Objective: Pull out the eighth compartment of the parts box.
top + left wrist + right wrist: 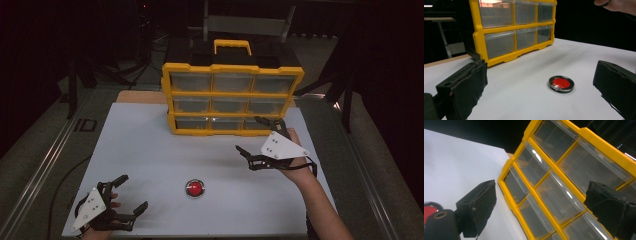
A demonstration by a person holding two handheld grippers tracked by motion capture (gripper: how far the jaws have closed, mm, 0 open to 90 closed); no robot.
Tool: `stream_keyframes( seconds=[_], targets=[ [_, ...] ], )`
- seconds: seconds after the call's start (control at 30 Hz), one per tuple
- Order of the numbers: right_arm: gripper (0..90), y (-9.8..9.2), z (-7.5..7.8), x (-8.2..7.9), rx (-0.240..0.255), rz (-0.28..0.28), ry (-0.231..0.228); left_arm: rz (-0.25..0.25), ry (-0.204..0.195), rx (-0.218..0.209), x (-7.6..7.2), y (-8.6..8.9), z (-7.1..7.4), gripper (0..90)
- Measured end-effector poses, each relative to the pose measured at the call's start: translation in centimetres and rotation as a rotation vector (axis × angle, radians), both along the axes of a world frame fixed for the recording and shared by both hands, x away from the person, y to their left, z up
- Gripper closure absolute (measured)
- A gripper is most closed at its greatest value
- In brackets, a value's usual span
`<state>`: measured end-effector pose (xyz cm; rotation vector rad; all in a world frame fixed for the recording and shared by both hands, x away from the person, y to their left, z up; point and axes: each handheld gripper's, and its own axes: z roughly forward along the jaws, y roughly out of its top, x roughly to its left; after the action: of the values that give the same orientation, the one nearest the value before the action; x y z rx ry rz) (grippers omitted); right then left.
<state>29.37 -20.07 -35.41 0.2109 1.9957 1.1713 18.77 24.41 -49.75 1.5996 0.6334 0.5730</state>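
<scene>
Drawers of the yellow organizer [232, 97] face the person, so the right gripper [256, 135], jaws spread, lines up near the bottom-right one; the left gripper [131, 192] rests spread, near-left.

Dim, soft focus, dark surroundings

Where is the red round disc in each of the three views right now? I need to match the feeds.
High view: the red disc lies low and centre on the white table, between the two grippers.
Left gripper view: the disc sits right of centre, between the open jaws.
Right gripper view: only its edge peeks in at the far left, behind the left jaw.
Shared landmark: the yellow drawer cabinet.
</scene>
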Motion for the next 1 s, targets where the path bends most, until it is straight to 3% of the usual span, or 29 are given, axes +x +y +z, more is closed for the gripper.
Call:
stream_keyframes(
  seconds=[0.83,1.0],
  targets=[
    [11.6,4.3,-0.8,4.0,-0.106,0.044,-0.041,-0.009,-0.004,0.016,-0.1,-0.1,0.0,0.2],
    [11.6,5.1,-1.4,5.1,-0.129,0.047,-0.025,-0.009,-0.004,0.016,-0.1,-0.1,0.0,0.2]
  ],
)
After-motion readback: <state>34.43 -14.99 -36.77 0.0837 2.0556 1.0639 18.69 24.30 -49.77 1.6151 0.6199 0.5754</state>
